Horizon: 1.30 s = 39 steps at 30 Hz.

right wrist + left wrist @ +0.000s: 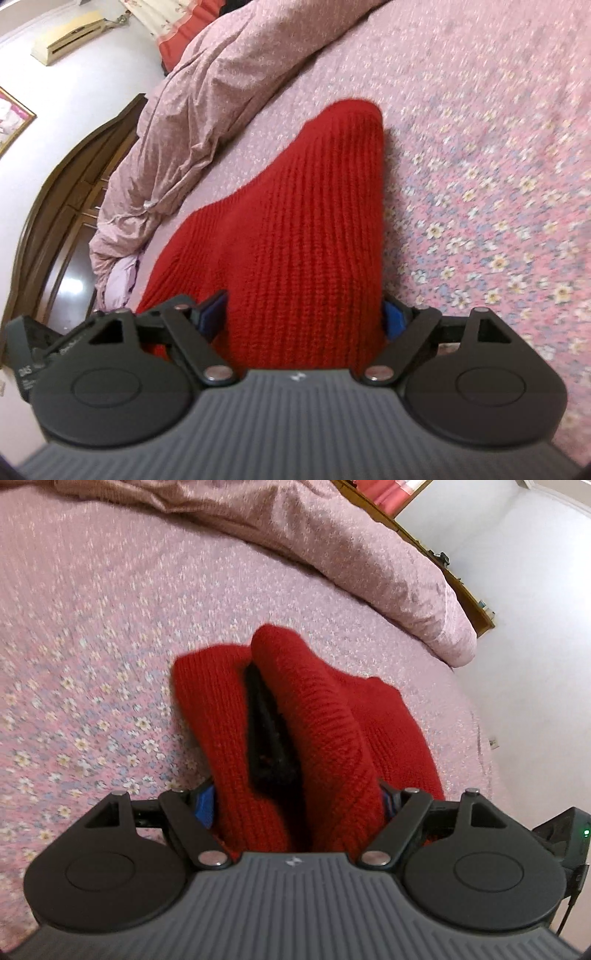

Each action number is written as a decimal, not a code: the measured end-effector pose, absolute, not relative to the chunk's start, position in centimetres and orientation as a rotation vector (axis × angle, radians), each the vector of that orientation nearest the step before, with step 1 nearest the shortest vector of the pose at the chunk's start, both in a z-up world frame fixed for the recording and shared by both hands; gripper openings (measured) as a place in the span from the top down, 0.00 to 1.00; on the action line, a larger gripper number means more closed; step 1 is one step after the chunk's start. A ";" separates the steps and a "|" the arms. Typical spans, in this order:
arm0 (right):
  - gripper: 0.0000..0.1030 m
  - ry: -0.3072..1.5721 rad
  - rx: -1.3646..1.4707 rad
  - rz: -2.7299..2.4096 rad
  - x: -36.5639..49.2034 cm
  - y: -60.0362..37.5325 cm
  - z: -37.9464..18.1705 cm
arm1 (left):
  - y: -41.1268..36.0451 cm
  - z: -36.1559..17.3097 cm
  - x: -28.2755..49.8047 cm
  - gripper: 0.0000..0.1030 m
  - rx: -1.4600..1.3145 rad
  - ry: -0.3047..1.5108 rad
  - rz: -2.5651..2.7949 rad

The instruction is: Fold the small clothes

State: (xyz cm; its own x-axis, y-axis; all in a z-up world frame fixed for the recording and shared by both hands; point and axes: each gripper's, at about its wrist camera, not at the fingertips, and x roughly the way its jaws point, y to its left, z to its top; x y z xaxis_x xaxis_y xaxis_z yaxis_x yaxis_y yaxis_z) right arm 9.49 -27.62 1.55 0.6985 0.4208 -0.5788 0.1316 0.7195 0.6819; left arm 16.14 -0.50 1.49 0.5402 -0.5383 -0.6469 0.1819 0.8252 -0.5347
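Observation:
A red knit garment (pixel 314 709) lies bunched on the flowered pink bedspread (pixel 92 664), with a dark strip showing inside its fold. In the left wrist view it fills the gap between the blue pads (pixel 205 806) of my left gripper (pixel 295 801). The jaws stand wide and are shut on the thick fold, and the fingertips are hidden under the knit. In the right wrist view another part of the red garment (pixel 314 221) runs forward from my right gripper (pixel 303 321). Those jaws stand wide with the cloth loose between the blue pads (pixel 393 321), and the fingertips are covered.
A crumpled mauve quilt (pixel 369 554) lies along the far side of the bed and also shows in the right wrist view (pixel 177 122). A dark wooden headboard (pixel 62 192), a white wall and a wall air conditioner (pixel 66 37) are at the left.

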 end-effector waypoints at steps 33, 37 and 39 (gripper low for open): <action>0.18 0.721 0.464 0.039 2.0 -22.8 4.5 | -2.0 5.3 7.9 0.20 -0.109 0.810 -0.268; 0.18 0.717 0.377 0.031 0.8 -21.3 4.9 | -2.9 5.3 6.2 0.18 -0.050 0.821 -0.284; 0.19 0.725 0.374 0.028 0.2 -21.1 4.7 | -3.4 5.0 5.3 0.16 -0.011 0.815 -0.285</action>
State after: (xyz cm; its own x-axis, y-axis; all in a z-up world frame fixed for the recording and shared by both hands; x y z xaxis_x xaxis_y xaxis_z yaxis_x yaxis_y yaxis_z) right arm 0.16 -21.09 4.67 0.7508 0.1531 -0.6425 0.1036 0.9334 0.3435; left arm 5.31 -3.42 4.98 0.6496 -0.2549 -0.7162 0.2462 0.9619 -0.1190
